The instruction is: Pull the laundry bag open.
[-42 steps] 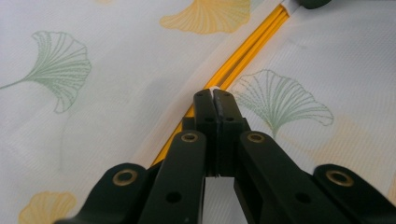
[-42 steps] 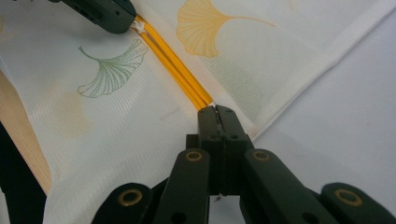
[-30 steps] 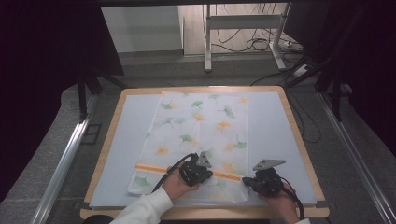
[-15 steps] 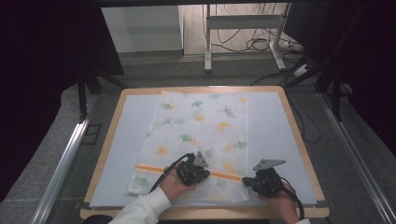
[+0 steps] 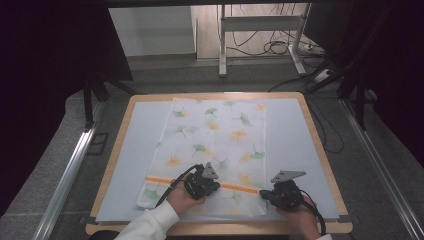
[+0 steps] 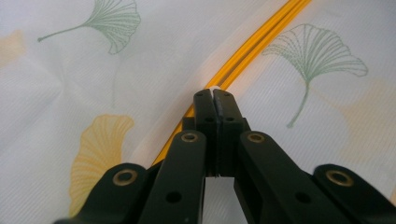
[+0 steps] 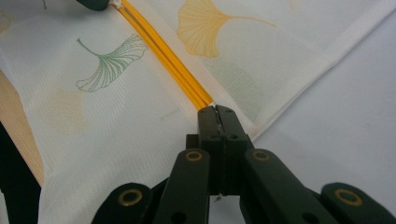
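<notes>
Left gripper (image 5: 206,183) clamps cloth (image 5: 220,135) stripe; right gripper (image 5: 270,194) pinches edge

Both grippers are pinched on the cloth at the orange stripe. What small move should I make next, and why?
Probably lift both together a little. The left gripper and right gripper are each shut on the cloth at the orange stripe, and the far part lies flat on the blue mat.

I count one ginkgo-print cloth (image 5: 220,145), one orange stripe (image 5: 240,188) and two grippers, left (image 5: 201,184) and right (image 5: 283,194)
</notes>
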`<state>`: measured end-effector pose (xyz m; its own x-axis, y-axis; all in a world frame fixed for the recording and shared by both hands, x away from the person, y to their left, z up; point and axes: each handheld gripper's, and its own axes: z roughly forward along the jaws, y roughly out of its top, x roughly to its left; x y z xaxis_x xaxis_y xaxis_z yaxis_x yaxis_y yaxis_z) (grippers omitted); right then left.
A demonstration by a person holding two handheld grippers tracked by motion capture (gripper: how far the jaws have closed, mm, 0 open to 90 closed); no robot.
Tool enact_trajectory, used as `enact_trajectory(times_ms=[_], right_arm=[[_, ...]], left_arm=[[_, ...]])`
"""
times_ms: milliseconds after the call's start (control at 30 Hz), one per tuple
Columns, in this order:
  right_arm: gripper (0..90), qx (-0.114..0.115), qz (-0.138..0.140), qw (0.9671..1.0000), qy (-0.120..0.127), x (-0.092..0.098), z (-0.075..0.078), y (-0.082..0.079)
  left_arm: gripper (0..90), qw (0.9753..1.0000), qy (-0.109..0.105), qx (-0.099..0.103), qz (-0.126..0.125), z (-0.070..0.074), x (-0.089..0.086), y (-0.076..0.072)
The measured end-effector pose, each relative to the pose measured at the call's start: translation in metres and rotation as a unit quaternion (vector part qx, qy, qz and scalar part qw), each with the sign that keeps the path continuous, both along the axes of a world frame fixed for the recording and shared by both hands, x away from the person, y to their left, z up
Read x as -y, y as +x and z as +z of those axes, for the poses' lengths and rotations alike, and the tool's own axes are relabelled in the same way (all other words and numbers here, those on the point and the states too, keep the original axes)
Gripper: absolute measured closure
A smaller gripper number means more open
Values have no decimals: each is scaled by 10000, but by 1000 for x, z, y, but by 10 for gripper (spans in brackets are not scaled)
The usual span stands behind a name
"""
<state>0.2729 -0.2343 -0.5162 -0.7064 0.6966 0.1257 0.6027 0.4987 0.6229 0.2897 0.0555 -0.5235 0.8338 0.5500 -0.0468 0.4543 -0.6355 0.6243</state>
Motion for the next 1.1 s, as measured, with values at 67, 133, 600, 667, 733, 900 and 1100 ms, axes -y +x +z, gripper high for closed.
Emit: enact_trajectory(times_ms=[67, 133, 600, 667, 733, 900, 1100], right_arm=[[893, -1, -1, 10000, 2, 0, 0, 0], [893, 1, 0, 10000, -2, 0, 0, 0], [893, 5, 5, 10000, 0, 0, 0, 0], [893, 14, 12, 10000, -6, 0, 0, 0], [893, 13, 13, 10000, -9, 0, 0, 0], [893, 11, 9, 10000, -1, 0, 0, 0], [893, 11, 3, 10000, -4, 0, 0, 0]], left_arm=[[900, 10000, -7, -11, 25, 0, -2, 0], [900, 10000, -19, -33, 71, 0, -5, 0], [900, 9997, -31, -64, 234, -1, -23, 1], [900, 9996, -43, -84, 266, -1, -27, 1], [900, 9995, -52, -91, 291, -2, -29, 1], [900, 9993, -15, -72, 354, -2, -36, 0], [900, 9989, 7, -54, 476, -2, -46, -1]])
